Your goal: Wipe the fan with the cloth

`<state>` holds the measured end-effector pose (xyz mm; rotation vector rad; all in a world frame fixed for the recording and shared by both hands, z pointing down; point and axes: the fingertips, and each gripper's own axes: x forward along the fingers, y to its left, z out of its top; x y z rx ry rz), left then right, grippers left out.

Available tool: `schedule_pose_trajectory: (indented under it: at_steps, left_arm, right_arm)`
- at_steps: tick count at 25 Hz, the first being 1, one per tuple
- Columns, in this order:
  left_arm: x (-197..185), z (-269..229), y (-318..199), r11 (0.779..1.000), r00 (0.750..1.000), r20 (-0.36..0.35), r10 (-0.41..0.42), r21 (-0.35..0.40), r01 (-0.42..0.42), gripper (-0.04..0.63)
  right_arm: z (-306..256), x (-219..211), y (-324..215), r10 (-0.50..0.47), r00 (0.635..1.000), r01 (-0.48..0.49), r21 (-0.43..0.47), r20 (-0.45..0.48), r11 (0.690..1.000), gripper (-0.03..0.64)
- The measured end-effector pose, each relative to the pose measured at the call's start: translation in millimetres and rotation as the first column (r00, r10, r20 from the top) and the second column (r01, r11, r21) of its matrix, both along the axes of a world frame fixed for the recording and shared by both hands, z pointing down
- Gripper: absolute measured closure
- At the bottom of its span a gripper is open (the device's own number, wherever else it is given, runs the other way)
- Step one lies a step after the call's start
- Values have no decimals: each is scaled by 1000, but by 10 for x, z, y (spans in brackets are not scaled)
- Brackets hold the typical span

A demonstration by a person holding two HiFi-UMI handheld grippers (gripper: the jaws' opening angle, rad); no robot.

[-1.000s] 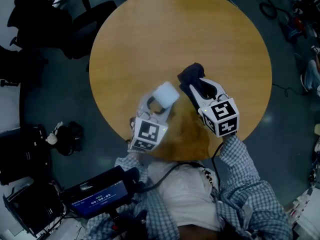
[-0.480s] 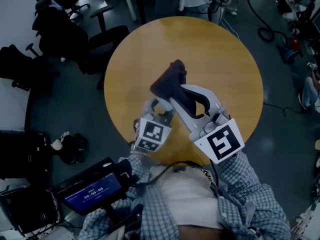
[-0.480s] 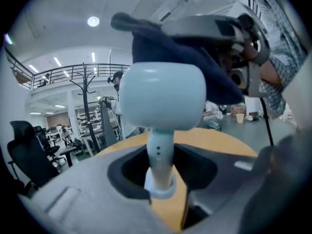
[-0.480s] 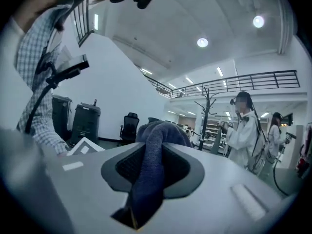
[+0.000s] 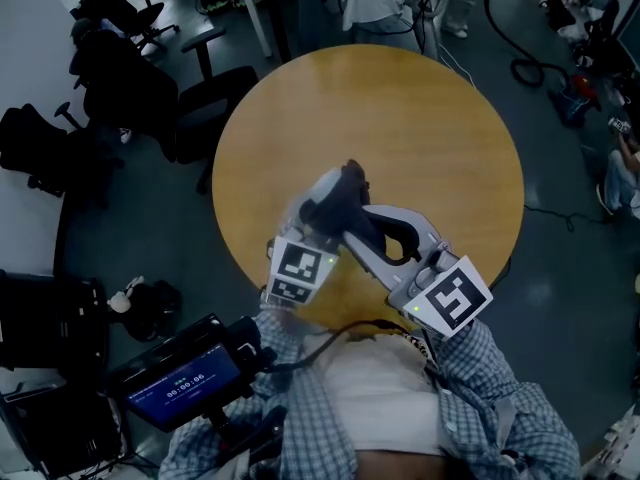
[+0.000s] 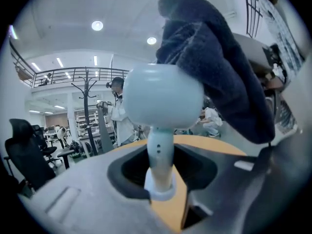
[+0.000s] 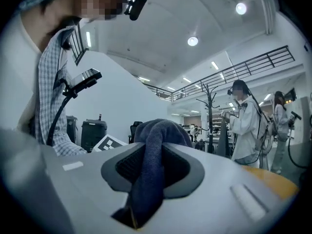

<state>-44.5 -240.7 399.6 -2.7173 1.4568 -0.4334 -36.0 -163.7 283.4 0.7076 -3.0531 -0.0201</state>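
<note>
Left gripper [image 6: 161, 184]: jaws clamped on the stem of the white fan [image 6: 163, 99], whose rounded head stands just beyond the jaw tips. Right gripper [image 7: 146, 179]: jaws clenched on a fold of the dark blue cloth [image 7: 148, 155], with the bunched remainder protruding past the tips. In the left gripper view the cloth overlaps the upper right side of the fan head, apparently in contact. Both grippers are over the round wooden table [image 5: 420, 128].
</note>
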Motion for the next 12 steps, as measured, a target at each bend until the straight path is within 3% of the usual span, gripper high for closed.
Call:
schedule_pose_trajectory:
  at_steps: [5, 8, 12]
  left_arm:
    - [60, -89, 43, 1000, 996, -89, 2, 0, -2, 449]
    - [60, -219, 18, 1000, 989, -149, 4, 21, -1, 449]
    - [118, -324, 117, 998, 991, -133, 30, 50, -24, 449]
  right_arm:
    - [147, 171, 13, 0, 992, 20, -157, 129, 987, 518]
    - [438, 272, -90, 44, 996, -28, -209, 73, 978, 518]
    - [764, 429, -250, 103, 993, -83, -293, 55, 953, 518]
